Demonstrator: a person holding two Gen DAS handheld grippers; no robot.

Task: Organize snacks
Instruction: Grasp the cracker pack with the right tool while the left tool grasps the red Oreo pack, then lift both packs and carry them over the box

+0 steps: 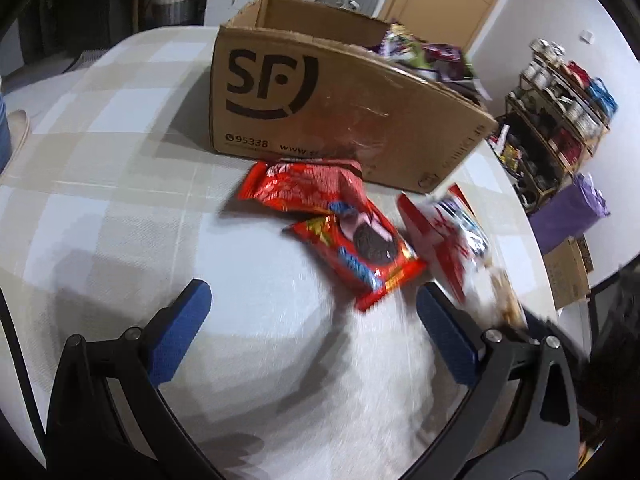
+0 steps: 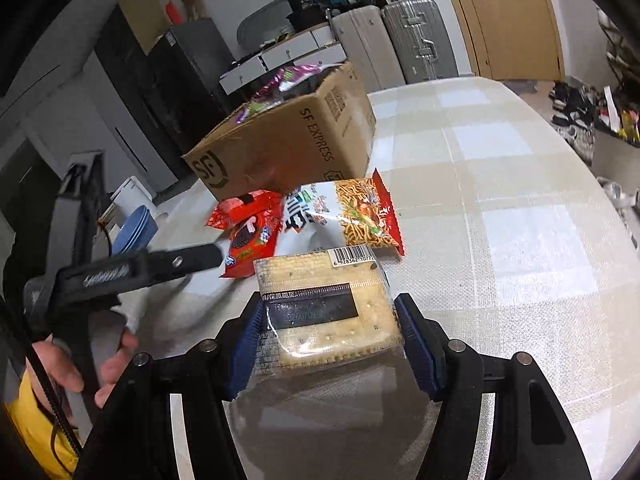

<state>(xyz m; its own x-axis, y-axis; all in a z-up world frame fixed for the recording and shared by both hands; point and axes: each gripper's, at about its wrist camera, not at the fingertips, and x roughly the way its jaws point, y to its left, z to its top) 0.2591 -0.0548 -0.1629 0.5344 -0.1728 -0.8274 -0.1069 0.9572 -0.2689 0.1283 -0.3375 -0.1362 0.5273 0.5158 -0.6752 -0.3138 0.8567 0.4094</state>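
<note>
The right gripper [image 2: 330, 344] clamps one clear-wrapped cracker packet [image 2: 326, 312] between its two blue pads [image 2: 420, 350], one pad pressed against each side of the wrapper, and the packet is lifted clear of the checked tablecloth [image 2: 520, 220]. Just beyond its fingertips lies one white-and-red noodle snack bag [image 2: 348, 216], and to the left of that, one red cookie packet [image 2: 250, 236]. Farther ahead stands one open cardboard box [image 2: 288, 140], marked SF, with purple and green wrappers heaped inside.

The left gripper [image 1: 314, 320] stands wide open with nothing between its two pads [image 1: 180, 332], hovering over bare cloth. Ahead of it, toward its right finger, two red packets overlap: a cookie packet [image 1: 356, 256] lying partly on top of a second red packet [image 1: 300, 188] that rests against the foot of the box [image 1: 320, 96]. Right of these, one red-and-white bag [image 1: 444, 232] is blurred.

In the right wrist view, the left gripper [image 2: 192, 260] reaches in from the left toward the red cookie packet, held by one hand [image 2: 92, 364] above a yellow sleeve [image 2: 36, 432].
</note>
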